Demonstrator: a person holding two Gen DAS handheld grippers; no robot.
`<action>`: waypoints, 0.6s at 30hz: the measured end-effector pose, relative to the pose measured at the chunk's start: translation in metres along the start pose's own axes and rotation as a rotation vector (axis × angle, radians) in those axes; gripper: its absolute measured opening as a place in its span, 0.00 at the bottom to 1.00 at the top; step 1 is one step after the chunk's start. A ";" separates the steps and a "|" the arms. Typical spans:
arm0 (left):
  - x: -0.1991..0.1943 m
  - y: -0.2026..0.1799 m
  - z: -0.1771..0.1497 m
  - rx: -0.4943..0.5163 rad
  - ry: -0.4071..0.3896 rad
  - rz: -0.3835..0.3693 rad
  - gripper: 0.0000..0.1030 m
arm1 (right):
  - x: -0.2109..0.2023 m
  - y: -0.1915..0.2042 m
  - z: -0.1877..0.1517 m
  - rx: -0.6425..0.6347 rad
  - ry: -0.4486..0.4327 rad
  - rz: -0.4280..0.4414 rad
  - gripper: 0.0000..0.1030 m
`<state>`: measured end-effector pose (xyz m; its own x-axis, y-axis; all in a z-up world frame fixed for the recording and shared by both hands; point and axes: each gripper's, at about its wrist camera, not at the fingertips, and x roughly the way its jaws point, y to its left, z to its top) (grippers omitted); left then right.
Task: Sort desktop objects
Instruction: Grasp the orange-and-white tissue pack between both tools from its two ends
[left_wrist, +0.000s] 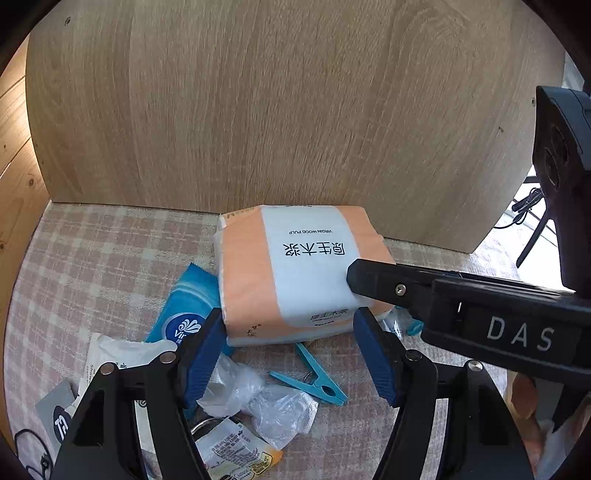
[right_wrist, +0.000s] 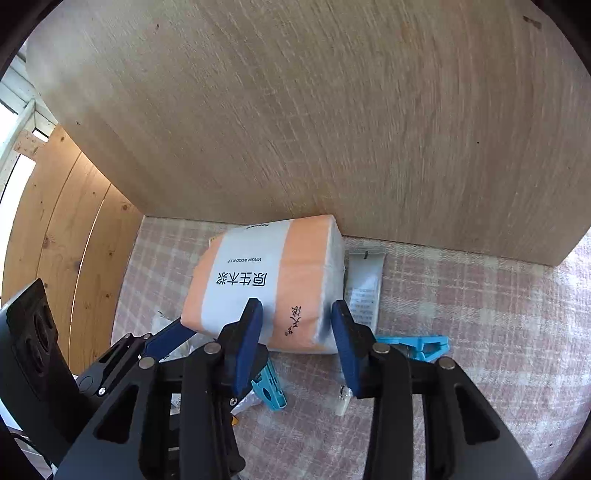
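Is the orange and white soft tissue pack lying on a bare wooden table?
No, the orange and white soft tissue pack lies on a pink checked cloth.

left gripper (left_wrist: 290, 325): jaws astride tissue pack (left_wrist: 291, 269) | right gripper finger (left_wrist: 373, 280) on pack | blue clothespin (left_wrist: 314, 376) below

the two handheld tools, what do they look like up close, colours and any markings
Both match: the left tool and the right tool have angular matte black linkage arms joined by silver round pivot pins, ending in flat blue ribbed pads. In the left wrist view the right tool's black body carries pale raised letters "DAS" and a small silver screw. No sleeves or cables on the tools show clearly.
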<state>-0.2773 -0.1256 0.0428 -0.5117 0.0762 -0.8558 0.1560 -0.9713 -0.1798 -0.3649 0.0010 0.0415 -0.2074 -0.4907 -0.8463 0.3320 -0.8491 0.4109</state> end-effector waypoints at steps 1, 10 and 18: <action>-0.001 0.000 0.000 0.003 -0.002 0.000 0.65 | 0.000 0.000 0.000 -0.002 0.002 0.004 0.38; -0.018 -0.015 -0.006 0.027 -0.036 -0.004 0.65 | -0.017 0.001 -0.009 -0.020 -0.014 0.005 0.37; -0.053 -0.050 -0.018 0.069 -0.075 -0.033 0.64 | -0.063 0.002 -0.030 -0.046 -0.080 -0.016 0.37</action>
<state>-0.2426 -0.0771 0.0887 -0.5779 0.0935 -0.8107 0.0809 -0.9819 -0.1710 -0.3240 0.0363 0.0860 -0.2853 -0.4927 -0.8221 0.3699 -0.8479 0.3798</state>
